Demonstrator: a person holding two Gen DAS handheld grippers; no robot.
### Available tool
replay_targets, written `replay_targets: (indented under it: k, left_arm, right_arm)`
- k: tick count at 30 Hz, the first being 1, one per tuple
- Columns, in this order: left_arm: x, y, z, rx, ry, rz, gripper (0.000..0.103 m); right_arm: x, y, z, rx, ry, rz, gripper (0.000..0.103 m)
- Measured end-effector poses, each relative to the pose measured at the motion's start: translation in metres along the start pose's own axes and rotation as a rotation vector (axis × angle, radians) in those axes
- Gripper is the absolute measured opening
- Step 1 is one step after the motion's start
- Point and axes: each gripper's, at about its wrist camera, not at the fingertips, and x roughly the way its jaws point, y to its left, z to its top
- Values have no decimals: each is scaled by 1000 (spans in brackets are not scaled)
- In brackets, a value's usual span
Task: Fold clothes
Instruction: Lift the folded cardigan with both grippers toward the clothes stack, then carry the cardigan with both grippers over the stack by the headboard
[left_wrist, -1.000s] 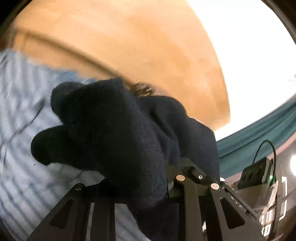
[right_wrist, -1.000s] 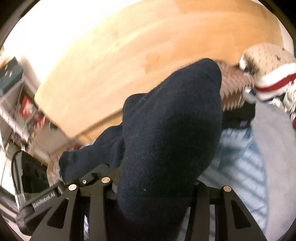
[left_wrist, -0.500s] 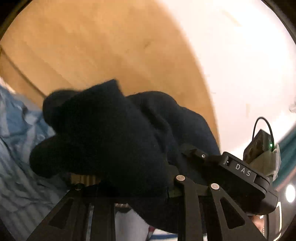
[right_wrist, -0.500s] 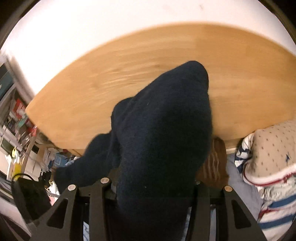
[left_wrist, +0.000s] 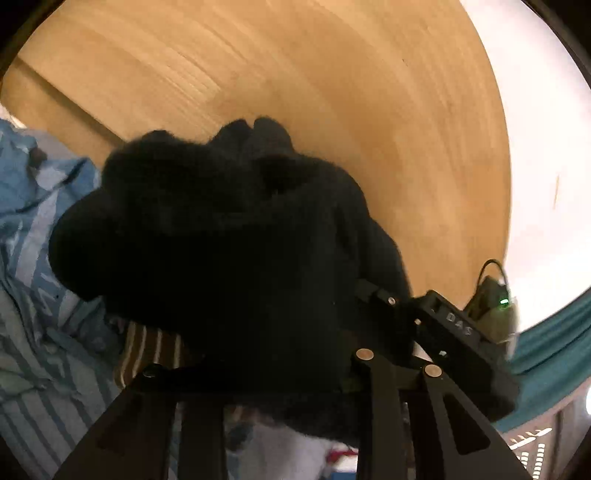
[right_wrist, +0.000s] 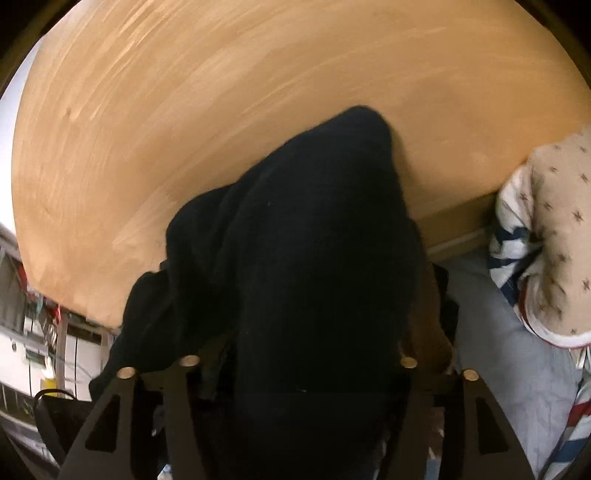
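Note:
A dark navy fleecy garment (left_wrist: 221, 258) is bunched over my left gripper (left_wrist: 258, 332) and hides its fingertips. The left jaws are easing open but still look closed on the cloth. The same garment (right_wrist: 314, 277) drapes over my right gripper (right_wrist: 295, 350) in the right wrist view. Its jaws are opening, their links stand wider apart, and the cloth lies between them with the pads hidden. Both grippers hold the garment in front of a wooden surface (right_wrist: 221, 110). The right gripper's black body (left_wrist: 454, 325) shows close beside the left one.
Blue striped bedding (left_wrist: 37, 332) lies at left with a brown striped garment (left_wrist: 155, 347) under the navy one. At right are a star-patterned beige garment (right_wrist: 554, 221), grey cloth (right_wrist: 509, 350) and a brown piece (right_wrist: 428, 332). A teal curtain (left_wrist: 554, 350) hangs far right.
Both grippers have carried the navy garment across, away from the bedding and toward the wooden surface. The right gripper's jaws have spread wider. The left grip looks the same.

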Motion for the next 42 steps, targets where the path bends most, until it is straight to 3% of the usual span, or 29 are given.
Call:
replay_targets:
  k: [1, 2, 4, 7, 8, 9, 10, 11, 12, 13, 14, 17, 19, 21, 22, 25, 28, 32, 34, 39, 42]
  left_arm:
    - [-8, 3, 2, -39, 16, -29, 37]
    - [-23, 7, 5, -78, 4, -52, 51]
    - [-61, 7, 14, -66, -100, -54, 74]
    - [-95, -9, 32, 111, -181, -34, 75]
    - [-99, -17, 38, 187, -170, -38, 72]
    - [-94, -26, 46, 246, -156, -41, 65]
    - [-89, -36, 54, 305, -141, -45, 43]
    - [-78, -44, 59, 347, -126, -33, 29]
    - [-63, -52, 63, 376, -111, -12, 23]
    - [-49, -56, 60, 374, -95, 15, 15]
    - [-34, -56, 53, 351, -78, 46, 15]
    - [12, -30, 46, 311, 60, 256, 11]
    - [29, -5, 50, 240, 141, 306, 5]
    - [29, 17, 59, 161, 177, 304, 3]
    - [27, 22, 62, 152, 185, 309, 3]
    - [23, 28, 63, 181, 199, 346, 3]
    - [8, 19, 61, 207, 173, 305, 3]
    - [-30, -9, 56, 311, 59, 196, 3]
    - [-26, -18, 57, 336, 57, 156, 3]
    - [11, 6, 38, 341, 131, 216, 3]
    - [6, 27, 27, 319, 99, 195, 3]
  right_arm:
    - [-7, 0, -2, 10, -20, -37, 85]
    - [-18, -1, -6, 27, -47, -90, 87]
    - [-45, 0, -14, 64, -124, -142, 87]
    - [-73, 14, -15, 131, -253, -161, 87]
    - [-81, 20, -18, 141, -299, -179, 86]
    - [-81, 28, -18, 132, -319, -206, 78]
    - [-78, 34, -15, 114, -327, -232, 68]
    - [-70, 34, -8, 93, -316, -249, 50]
    - [-61, 35, -2, 78, -304, -259, 44]
    - [-46, 37, 0, 77, -287, -256, 44]
    - [-34, 40, 3, 76, -275, -262, 44]
    - [-8, 39, 12, 86, -265, -381, 45]
    - [5, 30, 21, 139, -226, -409, 44]
    - [15, 13, 29, 218, -174, -403, 45]
    - [21, 6, 32, 240, -143, -388, 51]
    - [30, 3, 32, 242, -120, -355, 52]
    - [17, 15, 30, 222, -171, -366, 51]
    - [-15, 42, 26, 166, -297, -385, 48]
    - [-19, 53, 29, 123, -331, -374, 43]
    - [19, 40, 33, 147, -249, -370, 31]
    - [31, 20, 30, 180, -235, -415, 30]
